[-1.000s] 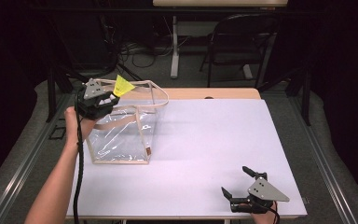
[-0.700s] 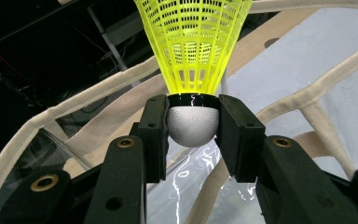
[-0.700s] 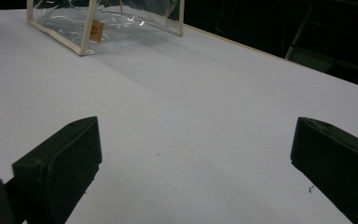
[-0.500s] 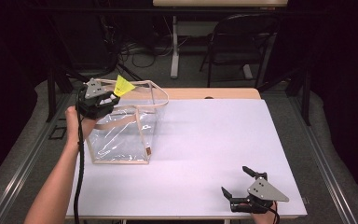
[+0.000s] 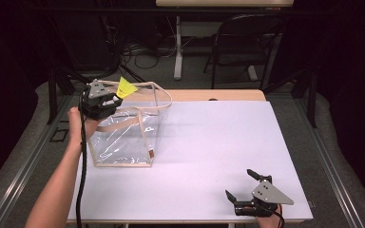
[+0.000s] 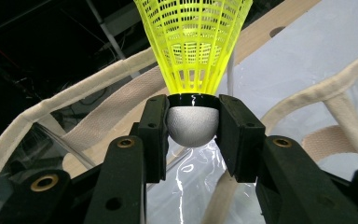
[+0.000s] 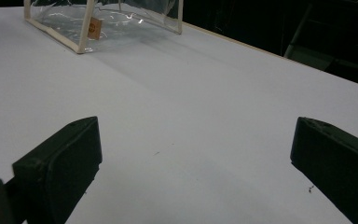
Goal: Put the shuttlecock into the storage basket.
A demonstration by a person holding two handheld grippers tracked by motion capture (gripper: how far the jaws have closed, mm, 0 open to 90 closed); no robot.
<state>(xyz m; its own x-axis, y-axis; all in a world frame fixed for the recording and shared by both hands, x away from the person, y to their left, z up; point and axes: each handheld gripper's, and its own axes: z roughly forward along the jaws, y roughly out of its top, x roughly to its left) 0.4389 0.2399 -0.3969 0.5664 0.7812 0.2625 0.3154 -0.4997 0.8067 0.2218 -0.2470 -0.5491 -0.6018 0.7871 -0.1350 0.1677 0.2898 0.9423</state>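
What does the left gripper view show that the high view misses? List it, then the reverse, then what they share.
Left gripper view alone: the pads clamped on the shuttlecock's grey cork and the mesh of its skirt. High view alone: the right gripper with jaws open, low over the white table. Both: yellow shuttlecock, clear bag with cream straps.

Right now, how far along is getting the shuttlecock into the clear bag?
Done: the left gripper is shut on the yellow shuttlecock by its rounded cork and has it over the clear bag. In hand: it hangs above the opening. Left: lower and release it inside. The right gripper rests open at the table's near edge.
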